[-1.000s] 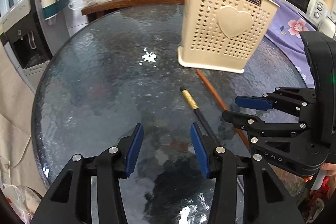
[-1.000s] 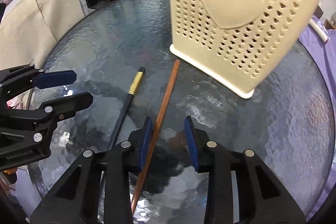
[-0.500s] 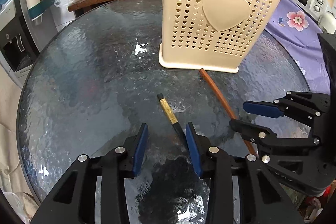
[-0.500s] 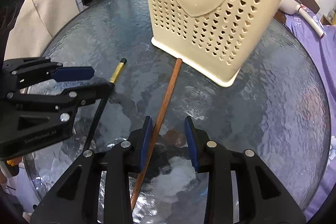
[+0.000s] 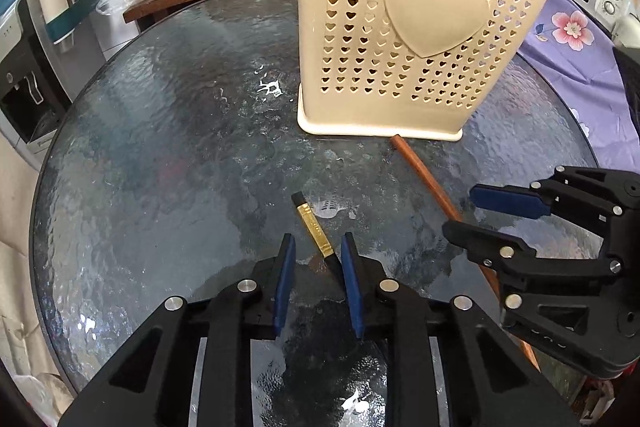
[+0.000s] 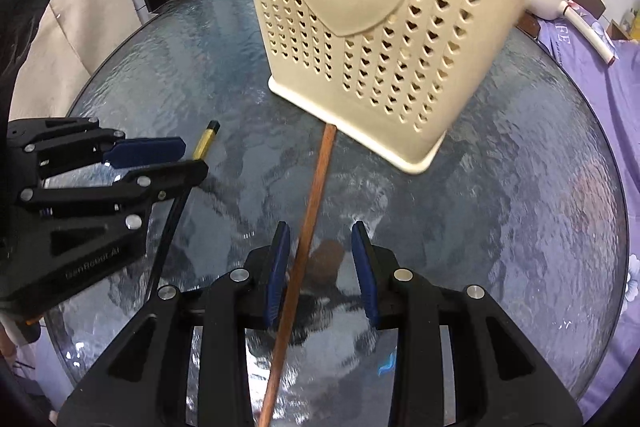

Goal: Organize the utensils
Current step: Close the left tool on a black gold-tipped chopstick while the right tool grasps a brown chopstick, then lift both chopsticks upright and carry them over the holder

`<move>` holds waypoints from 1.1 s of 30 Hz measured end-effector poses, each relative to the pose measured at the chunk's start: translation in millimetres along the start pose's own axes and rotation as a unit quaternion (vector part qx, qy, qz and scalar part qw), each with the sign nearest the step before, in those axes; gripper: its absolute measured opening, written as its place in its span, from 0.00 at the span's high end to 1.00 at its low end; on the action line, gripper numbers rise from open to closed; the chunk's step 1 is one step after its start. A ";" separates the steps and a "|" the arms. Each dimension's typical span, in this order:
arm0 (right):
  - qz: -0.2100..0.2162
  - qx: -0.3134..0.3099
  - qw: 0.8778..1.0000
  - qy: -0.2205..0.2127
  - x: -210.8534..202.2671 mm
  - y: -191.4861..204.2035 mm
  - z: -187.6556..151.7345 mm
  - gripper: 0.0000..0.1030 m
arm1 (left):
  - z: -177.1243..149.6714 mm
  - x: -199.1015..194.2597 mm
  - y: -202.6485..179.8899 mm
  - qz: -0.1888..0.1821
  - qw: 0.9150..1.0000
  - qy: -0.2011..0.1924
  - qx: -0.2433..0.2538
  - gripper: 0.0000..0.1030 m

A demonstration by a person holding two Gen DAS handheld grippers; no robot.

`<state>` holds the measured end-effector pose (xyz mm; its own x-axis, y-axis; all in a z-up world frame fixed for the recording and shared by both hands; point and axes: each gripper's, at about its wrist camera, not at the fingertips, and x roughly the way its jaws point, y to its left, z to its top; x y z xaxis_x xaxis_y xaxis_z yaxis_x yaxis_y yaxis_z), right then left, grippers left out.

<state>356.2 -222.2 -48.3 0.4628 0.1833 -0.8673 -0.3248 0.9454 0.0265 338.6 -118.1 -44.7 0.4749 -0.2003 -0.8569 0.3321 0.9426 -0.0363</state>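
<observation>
1. Both hand-held grippers have moved closer to the cream plastic utensil basket with heart-shaped holes (image 5: 416, 27), which now looms larger in each view than a second ago.
2. On the left, the left gripper (image 5: 316, 267) has just been closing its jaws. Its blue pads (image 5: 285, 279) now stand narrowly apart on either side of the black chopstick with a gold band (image 5: 314, 227). The stick lies flat on the round dark textured-glass table (image 5: 140, 167) and sits just beside the right pad. I cannot tell whether that pad touches it; no squeeze shows.
3. At centre, the basket stands upright on the table. The far tip of the reddish-brown wooden chopstick (image 6: 316, 183) lies right at its base.
4. On the right, the right gripper (image 6: 322, 263) holds its jaws partly open, straddling the wooden chopstick. The stick runs close along the left pad, with a clear gap to the right pad, so it is not gripped.
5. The step in hand appears to be picking up both chopsticks at once. Next, each pair of jaws likely needs to close fully on its stick, then lift and tip it into the basket's open top.
</observation>
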 end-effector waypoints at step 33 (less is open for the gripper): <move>0.003 0.015 1.000 -0.011 17.9 28.6 23.3 0.93 | -11.1 -5.1 -1.2 -0.015 1.000 -0.004 0.001 0.94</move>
<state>374.4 -185.6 -51.5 0.4794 0.1945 -0.8558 -0.3033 0.9518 0.0463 326.8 -115.3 -46.1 0.4710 -0.2310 -0.8514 0.3484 0.9354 -0.0611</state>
